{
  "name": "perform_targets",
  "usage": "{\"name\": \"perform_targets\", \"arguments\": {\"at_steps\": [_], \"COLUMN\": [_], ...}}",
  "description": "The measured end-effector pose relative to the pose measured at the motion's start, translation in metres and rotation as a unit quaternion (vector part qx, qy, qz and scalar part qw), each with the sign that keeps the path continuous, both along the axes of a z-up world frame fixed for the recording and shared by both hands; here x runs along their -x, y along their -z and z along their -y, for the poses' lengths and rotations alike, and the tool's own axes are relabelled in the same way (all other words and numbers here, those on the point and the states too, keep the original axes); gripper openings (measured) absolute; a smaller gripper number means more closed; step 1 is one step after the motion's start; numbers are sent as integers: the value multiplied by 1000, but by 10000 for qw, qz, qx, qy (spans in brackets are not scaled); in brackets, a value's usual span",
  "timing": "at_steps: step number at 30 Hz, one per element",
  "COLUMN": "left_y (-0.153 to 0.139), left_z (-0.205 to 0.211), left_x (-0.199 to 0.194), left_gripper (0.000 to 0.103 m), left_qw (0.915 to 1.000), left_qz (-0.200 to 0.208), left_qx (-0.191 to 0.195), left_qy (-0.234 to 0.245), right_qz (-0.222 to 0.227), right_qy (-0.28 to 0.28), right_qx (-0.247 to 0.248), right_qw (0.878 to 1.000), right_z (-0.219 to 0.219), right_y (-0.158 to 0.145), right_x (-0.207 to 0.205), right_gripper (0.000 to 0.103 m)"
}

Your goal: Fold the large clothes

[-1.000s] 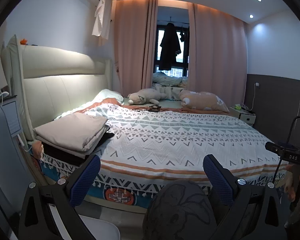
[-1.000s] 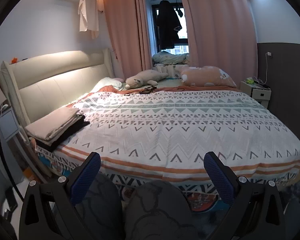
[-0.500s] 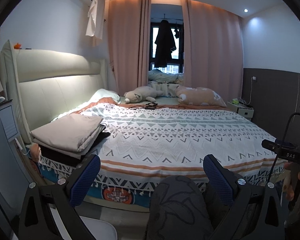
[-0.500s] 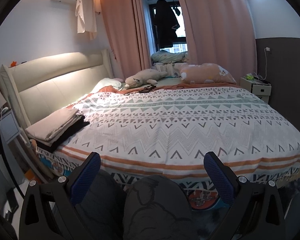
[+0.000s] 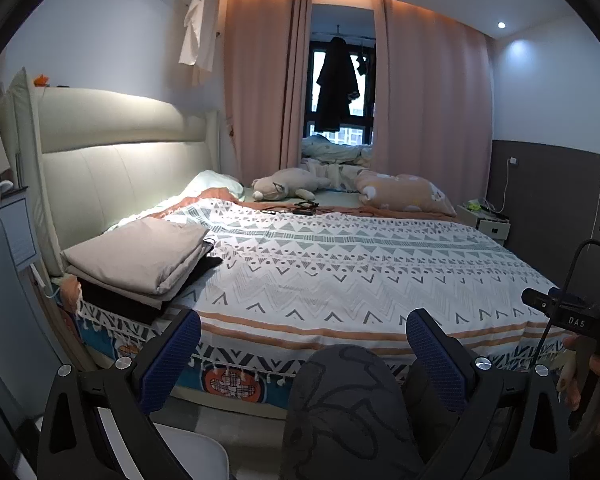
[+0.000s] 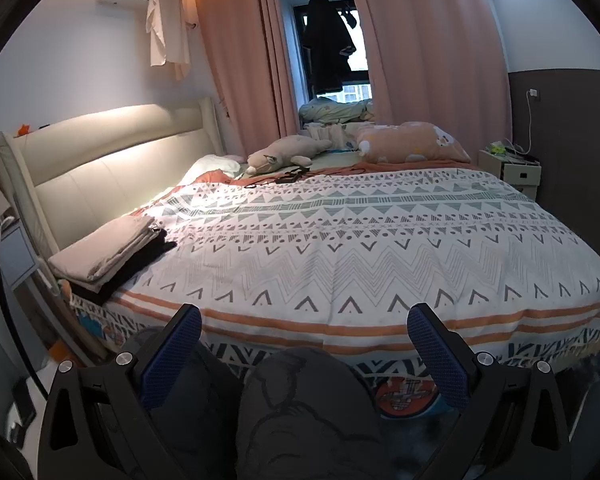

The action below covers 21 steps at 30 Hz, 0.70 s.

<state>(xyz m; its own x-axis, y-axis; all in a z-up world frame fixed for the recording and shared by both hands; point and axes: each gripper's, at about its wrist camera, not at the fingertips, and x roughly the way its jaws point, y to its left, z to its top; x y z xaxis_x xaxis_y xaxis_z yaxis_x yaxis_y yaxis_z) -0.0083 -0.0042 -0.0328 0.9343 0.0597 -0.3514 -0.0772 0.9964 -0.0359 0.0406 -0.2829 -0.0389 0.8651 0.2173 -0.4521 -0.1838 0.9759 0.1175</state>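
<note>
A stack of folded clothes, beige cloth (image 5: 140,256) on top of black cloth (image 5: 116,304), lies on the bed's near left corner by the headboard; in the right wrist view the same beige stack (image 6: 104,248) rests on a black garment (image 6: 136,268). Both grippers hang short of the bed's foot, above the person's patterned grey trouser knees (image 5: 340,396). My left gripper (image 5: 302,356) is open and holds nothing. My right gripper (image 6: 304,356) is open too, nothing between its blue pads. The right hand and its gripper handle (image 5: 588,344) show at the left view's right edge.
The bed carries a white, grey and orange patterned cover (image 6: 360,248). At its far side lie a plush toy (image 6: 284,152), a pink pillow (image 6: 412,144) and black cables (image 5: 300,208). A nightstand (image 6: 508,168) stands at the right. A white chair edge (image 5: 188,456) shows below left.
Both wrist views have shifted slightly, the left one tilting up then back down a little. Both grippers stay open. The folded stack has not moved.
</note>
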Motion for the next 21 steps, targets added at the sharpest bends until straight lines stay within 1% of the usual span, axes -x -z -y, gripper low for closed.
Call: {"name": "perform_targets", "arguments": {"at_steps": [6, 9, 21], "left_y": [-1, -1, -5], "left_z": [1, 2, 3], "left_x": [1, 2, 8], "left_gripper": [103, 103, 103], "left_qw": [10000, 10000, 10000], "left_qz": [0, 1, 56], "left_qx": [-33, -34, -26], "left_qy": [1, -2, 63], "right_qz": [-26, -68, -11], "right_qy": [-23, -73, -51], "right_qx": [4, -79, -62], "right_qw": [10000, 9999, 10000], "right_z": [-1, 0, 3], "right_y": [2, 2, -1], "right_x": [-2, -2, 2], "right_gripper": [103, 103, 103]}}
